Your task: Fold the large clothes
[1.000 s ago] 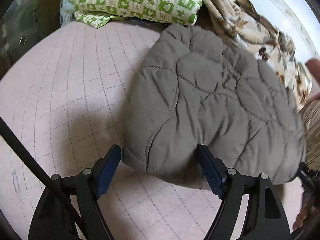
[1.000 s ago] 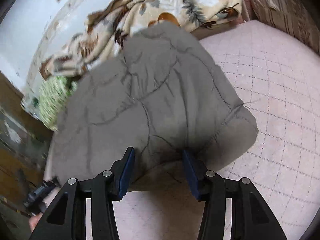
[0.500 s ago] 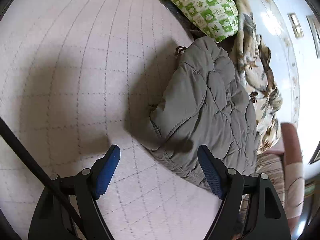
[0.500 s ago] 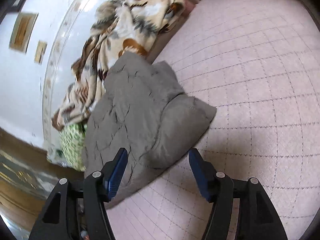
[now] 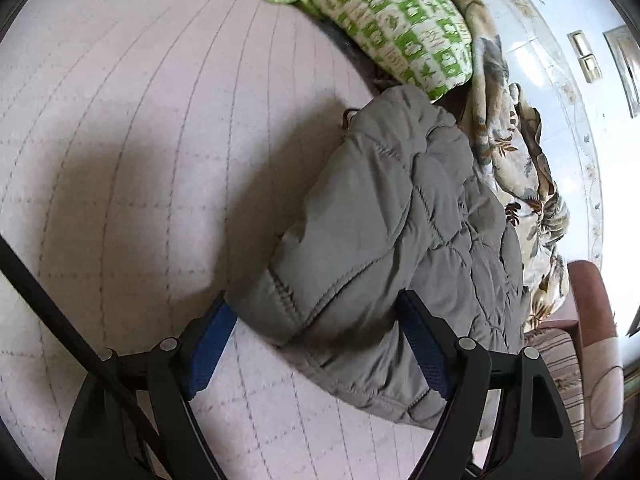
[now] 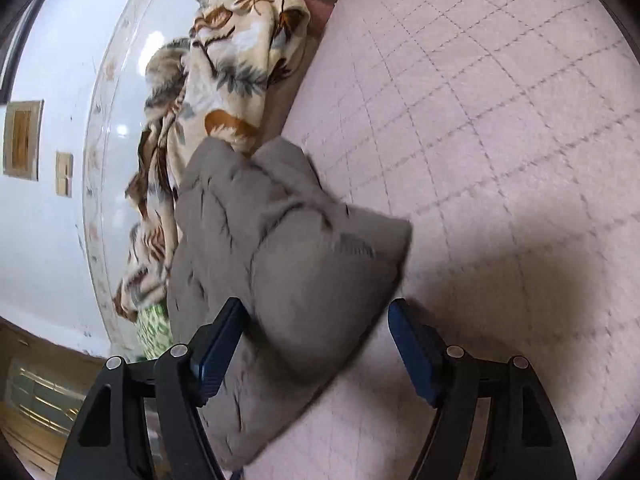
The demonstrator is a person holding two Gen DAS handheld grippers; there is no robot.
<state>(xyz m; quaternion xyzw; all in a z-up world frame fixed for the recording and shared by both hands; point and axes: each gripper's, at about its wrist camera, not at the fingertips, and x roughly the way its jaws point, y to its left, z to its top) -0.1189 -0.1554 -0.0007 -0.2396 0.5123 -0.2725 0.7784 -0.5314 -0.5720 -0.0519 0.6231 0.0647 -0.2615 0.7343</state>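
1. The jacket (image 5: 404,240) lies folded on the pink quilt (image 5: 140,160), its far edge against the leaf blanket (image 5: 516,168); a second ago it filled both views, spread wider.
2. The right gripper (image 6: 316,332) has just been opening; its jaws stand spread, a jacket corner between them, ungripped. Earlier they pinched it.
3. The left gripper (image 5: 316,328) is spread, as before, around the near hem.
4. The green pillow (image 5: 392,20) lies beyond.

Two close downward views, shared jacket (image 5: 400,220)
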